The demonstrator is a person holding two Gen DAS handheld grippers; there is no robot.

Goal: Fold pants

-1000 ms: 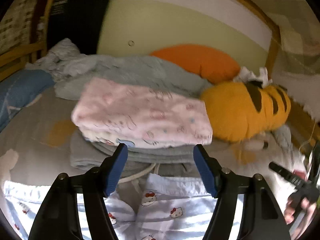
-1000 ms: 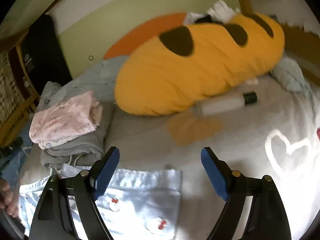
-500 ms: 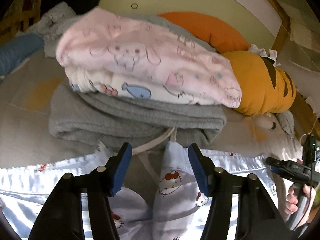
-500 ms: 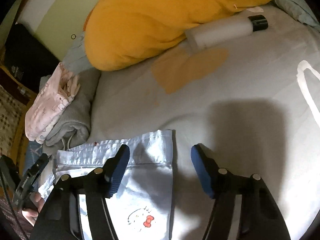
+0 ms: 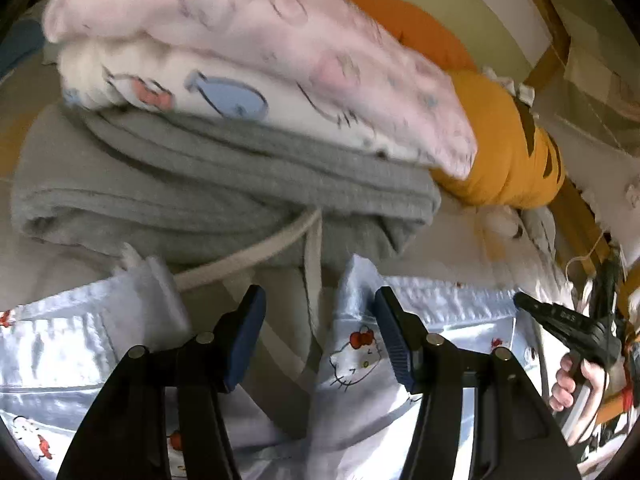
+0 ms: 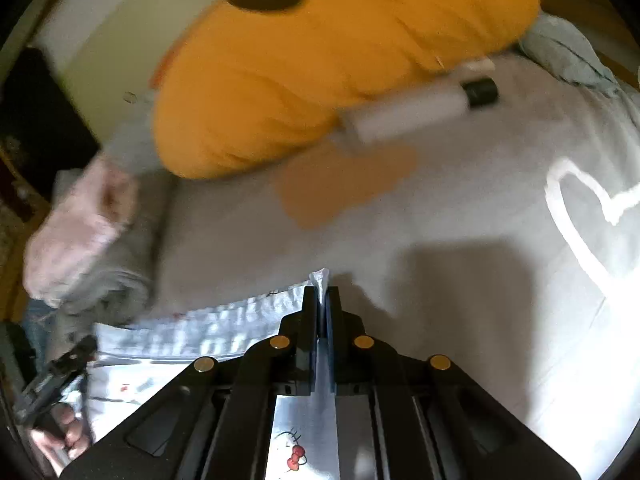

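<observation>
Bed (image 6: 460, 216): right gripper (image 6: 323, 294) clamps pants (image 6: 224, 320) corner; left gripper (image 5: 320, 316), jaws closing, half-open astride the hem, must pinch next.

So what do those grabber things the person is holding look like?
Each hand-held gripper has two black plastic arms shaped like a big V, dotted with round brass-coloured bolt heads. On the left hand-held gripper the fingertips carry ridged dark-blue rubber pads. The right hand-held gripper is built the same way. From the side it looks like a slim black pistol with small white lettering.
</observation>
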